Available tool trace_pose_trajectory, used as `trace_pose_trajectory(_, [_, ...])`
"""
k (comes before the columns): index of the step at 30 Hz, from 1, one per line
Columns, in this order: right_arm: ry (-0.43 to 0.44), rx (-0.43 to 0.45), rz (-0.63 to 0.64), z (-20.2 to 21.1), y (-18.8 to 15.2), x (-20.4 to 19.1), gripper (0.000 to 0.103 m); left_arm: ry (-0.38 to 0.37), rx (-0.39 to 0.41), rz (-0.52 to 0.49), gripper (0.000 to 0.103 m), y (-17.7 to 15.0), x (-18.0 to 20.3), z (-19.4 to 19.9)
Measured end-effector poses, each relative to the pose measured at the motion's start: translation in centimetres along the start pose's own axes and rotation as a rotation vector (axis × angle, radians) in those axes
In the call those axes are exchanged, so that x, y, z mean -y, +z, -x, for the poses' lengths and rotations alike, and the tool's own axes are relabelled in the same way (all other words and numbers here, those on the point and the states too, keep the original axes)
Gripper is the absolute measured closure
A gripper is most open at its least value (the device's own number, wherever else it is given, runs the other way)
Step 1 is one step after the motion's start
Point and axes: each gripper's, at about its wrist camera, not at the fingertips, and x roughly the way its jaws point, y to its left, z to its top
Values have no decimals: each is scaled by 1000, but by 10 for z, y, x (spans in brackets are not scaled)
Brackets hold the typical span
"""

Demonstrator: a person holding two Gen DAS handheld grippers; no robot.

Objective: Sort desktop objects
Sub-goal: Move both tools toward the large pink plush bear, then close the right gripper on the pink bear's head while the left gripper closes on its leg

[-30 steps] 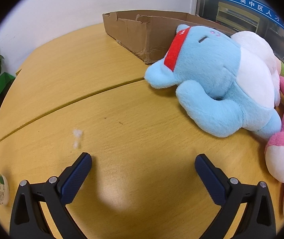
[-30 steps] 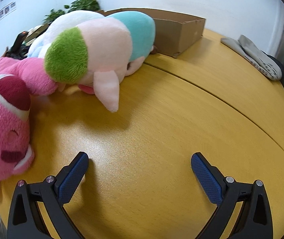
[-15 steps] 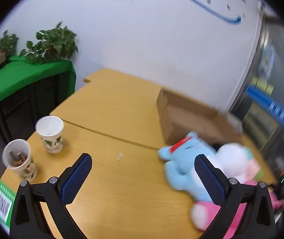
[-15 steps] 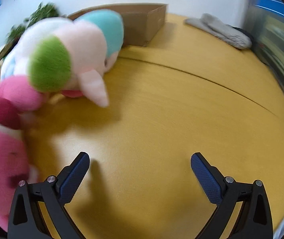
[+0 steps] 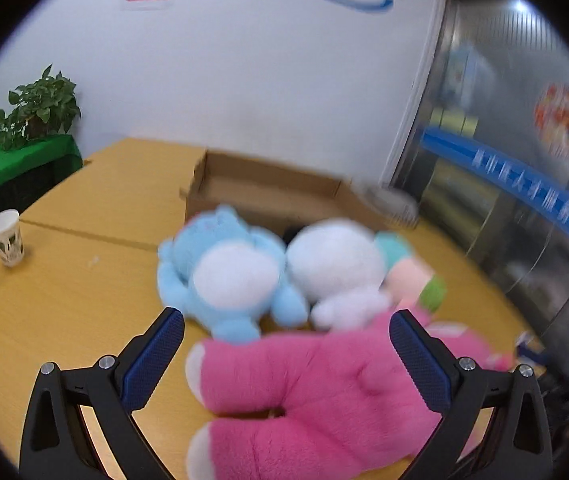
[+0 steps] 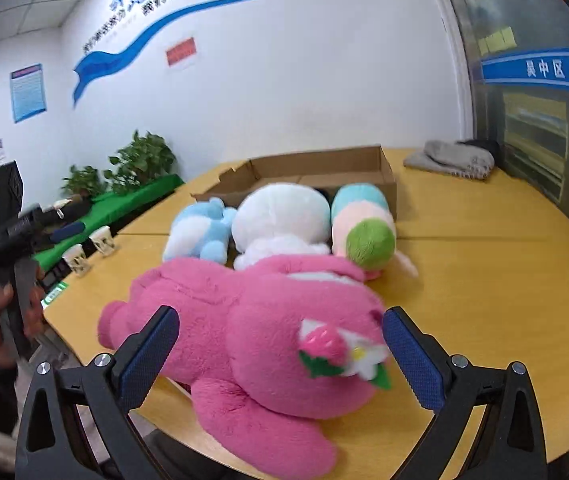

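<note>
Fuzzy plush pink bear [image 6: 268, 332], smooth, faintly glossy wood-look table [image 6: 484, 280], matt corrugated cardboard box [image 6: 324, 168], and probably paper cups [image 5: 6, 236].

Four plush toys lay together on a yellow wooden table [image 6: 484, 272]. A large pink bear [image 6: 268, 340] lay on its side nearest the camera, a strawberry and flower at its ear. Behind it, side by side, lay a light blue toy [image 6: 200, 232], a white toy [image 6: 280, 216] and a pastel toy with a green end [image 6: 364, 228], all just before an open cardboard box [image 6: 316, 168].
</note>
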Motion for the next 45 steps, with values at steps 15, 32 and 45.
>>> trace_pose_trajectory(15, [41,-184,-259,-76,-24,46,1,-84,-138,70,0,-17,-42,-50])
trace_pose_trajectory(32, [-83,-199,-177,-74,-18,1,9,-169,-164,48,1,-13,-48,-34])
trace_pose_trajectory(45, [-120,-173,-95,-66,-9,-6,0,-44,-9,12,1,-32,-11,15])
